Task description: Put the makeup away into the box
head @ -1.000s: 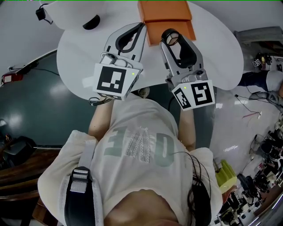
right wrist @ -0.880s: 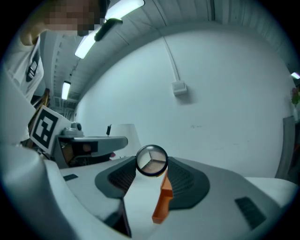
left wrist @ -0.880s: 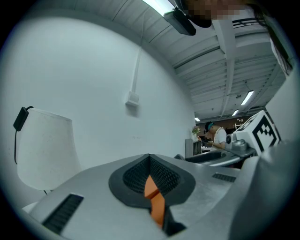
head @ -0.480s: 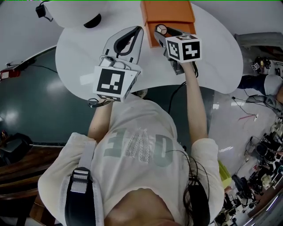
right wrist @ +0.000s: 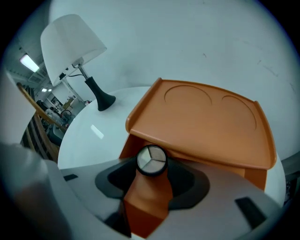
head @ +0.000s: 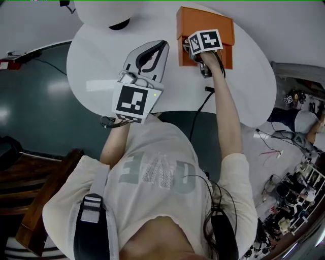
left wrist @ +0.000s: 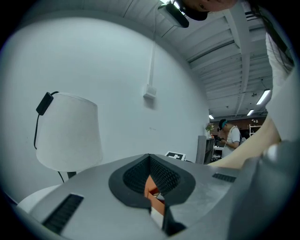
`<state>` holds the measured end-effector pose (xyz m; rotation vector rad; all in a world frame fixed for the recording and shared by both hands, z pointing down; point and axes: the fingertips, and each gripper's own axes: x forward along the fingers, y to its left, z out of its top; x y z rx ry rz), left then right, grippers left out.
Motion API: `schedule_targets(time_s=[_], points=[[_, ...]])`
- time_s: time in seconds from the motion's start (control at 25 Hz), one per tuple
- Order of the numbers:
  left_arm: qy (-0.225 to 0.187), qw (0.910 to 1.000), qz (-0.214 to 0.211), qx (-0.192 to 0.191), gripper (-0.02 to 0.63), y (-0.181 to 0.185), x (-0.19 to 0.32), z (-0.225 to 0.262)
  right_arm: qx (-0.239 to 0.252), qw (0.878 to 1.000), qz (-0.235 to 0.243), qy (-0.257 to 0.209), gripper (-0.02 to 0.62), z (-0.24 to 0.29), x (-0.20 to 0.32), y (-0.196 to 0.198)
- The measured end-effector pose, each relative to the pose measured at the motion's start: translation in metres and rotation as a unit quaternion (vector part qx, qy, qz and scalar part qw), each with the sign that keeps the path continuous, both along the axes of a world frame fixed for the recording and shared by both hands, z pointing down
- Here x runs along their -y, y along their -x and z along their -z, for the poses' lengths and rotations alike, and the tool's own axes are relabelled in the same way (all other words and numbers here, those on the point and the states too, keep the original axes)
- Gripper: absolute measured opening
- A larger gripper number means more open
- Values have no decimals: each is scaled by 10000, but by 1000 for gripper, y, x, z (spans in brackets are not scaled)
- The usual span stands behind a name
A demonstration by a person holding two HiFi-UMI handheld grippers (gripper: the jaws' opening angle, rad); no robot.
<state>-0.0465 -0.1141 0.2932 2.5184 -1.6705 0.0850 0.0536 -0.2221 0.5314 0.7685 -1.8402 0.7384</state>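
An orange box (head: 205, 24) stands on the round white table (head: 91, 66), its lid (right wrist: 206, 119) raised and tilted over the body. My right gripper (head: 193, 50) points steeply down at the box's front and is shut on a small round compact (right wrist: 151, 159) with a three-part grey pan. In the head view the marker cube hides the compact. My left gripper (head: 161, 45) hovers level over the table to the left of the box. Its jaws (left wrist: 150, 159) meet at the tips with nothing between them, and a sliver of the orange box shows through the gap behind.
A white-shaded lamp (head: 101, 10) on a black foot (right wrist: 104, 100) stands at the table's far left. A black cable (head: 200, 109) hangs off the table's near edge. People stand in the distant background (left wrist: 230, 136).
My right gripper swung forward and tipped downward from in front of the body to the orange box, carrying the compact. The left gripper drifted slightly forward and down.
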Motion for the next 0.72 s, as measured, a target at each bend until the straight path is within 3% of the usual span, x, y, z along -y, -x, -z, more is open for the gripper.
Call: schedule_targets(time_s=[0.2, 0.36, 0.52, 0.72], points=[[62, 9999, 117, -46, 6, 16, 9, -8, -92, 9999, -62, 38, 218, -16, 9, 2], [124, 9998, 136, -57, 6, 8, 13, -16, -16, 10000, -81, 25, 218, -19, 8, -7], [101, 9999, 28, -76, 6, 11, 14, -13, -77, 9995, -194, -233, 218, -18, 7, 3], [91, 9999, -92, -60, 6, 5, 18, -9, 141, 9982, -362, -464, 275, -4, 10, 0]])
